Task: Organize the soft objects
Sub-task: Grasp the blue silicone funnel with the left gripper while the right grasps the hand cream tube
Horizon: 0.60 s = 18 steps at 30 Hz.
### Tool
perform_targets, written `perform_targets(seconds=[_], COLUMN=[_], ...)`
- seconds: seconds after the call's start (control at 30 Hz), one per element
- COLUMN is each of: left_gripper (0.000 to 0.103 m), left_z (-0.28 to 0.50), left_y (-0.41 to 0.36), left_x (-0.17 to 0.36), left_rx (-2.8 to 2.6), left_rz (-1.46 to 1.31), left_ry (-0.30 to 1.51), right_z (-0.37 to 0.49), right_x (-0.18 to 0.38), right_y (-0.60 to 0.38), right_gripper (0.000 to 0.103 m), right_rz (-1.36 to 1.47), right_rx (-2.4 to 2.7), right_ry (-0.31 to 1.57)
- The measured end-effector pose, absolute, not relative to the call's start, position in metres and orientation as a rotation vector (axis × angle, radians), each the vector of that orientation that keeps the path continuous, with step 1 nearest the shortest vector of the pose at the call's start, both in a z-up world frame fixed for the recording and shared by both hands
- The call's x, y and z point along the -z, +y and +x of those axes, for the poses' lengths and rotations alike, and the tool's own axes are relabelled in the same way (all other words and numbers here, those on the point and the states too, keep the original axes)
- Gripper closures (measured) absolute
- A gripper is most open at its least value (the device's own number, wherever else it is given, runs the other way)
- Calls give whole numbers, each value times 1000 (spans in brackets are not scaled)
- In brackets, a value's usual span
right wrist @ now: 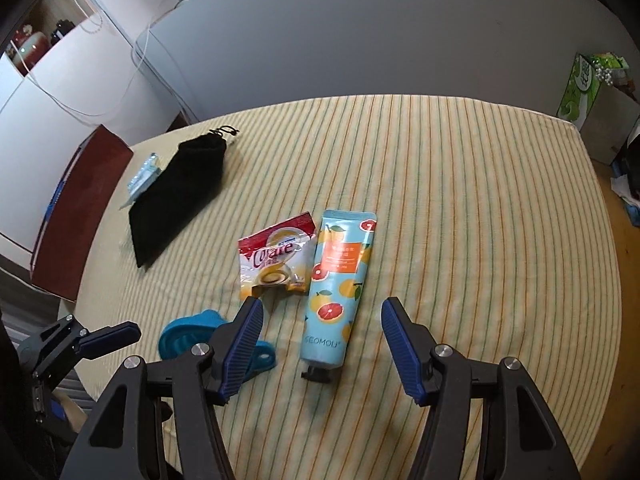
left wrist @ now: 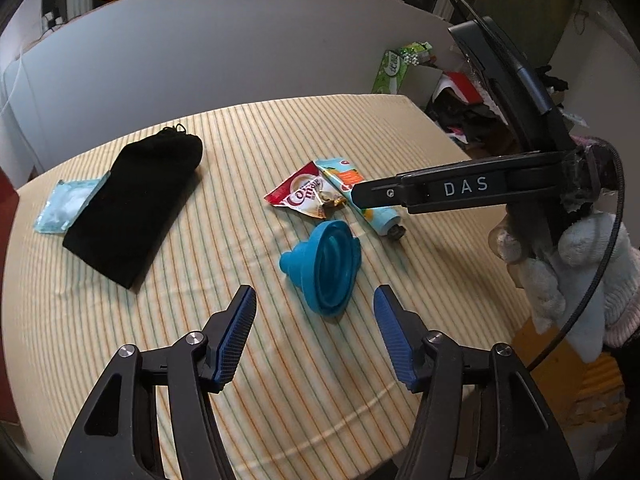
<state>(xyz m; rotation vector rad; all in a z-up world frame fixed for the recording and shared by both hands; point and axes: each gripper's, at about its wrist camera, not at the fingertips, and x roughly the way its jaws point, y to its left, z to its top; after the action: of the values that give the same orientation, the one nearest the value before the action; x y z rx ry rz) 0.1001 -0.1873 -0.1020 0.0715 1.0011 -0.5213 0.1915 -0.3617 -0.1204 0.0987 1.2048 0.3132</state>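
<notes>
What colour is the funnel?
Blue. The funnel shows best in the left wrist view.

Black pouch [left wrist: 134,204], sachet [right wrist: 276,258], fruit-print tube [right wrist: 338,286] and blue funnel [left wrist: 326,266] lie flat.

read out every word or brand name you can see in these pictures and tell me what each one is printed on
"DAS": white letters on the right claw's black arm, seen from the left wrist view.
"SEOMOLI": near the cap end of the fruit-print tube; its first letter is uncertain.
Red and white sachet: large brand word, distorted, not surely readable.
Orange panel on the tube: small print, too blurred.
Green box beyond the table: white characters, unreadable.
</notes>
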Motion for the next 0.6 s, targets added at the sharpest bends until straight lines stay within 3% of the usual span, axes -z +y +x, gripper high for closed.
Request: perform_targets(seconds=[0.37,0.6], left_gripper=[54,77], left_z=[113,122], left_y=[-198,-201], left_x=[112,119], left_rx=[489,470], left_rz=[80,87], left_ry=[1003,1006], right_z=[205,208], right_x=[134,141], right_y=[-350,-341], right_gripper=[51,68], right_rz=[35,-29], right_rx=[-276,-254], right_ry=[1232,1256])
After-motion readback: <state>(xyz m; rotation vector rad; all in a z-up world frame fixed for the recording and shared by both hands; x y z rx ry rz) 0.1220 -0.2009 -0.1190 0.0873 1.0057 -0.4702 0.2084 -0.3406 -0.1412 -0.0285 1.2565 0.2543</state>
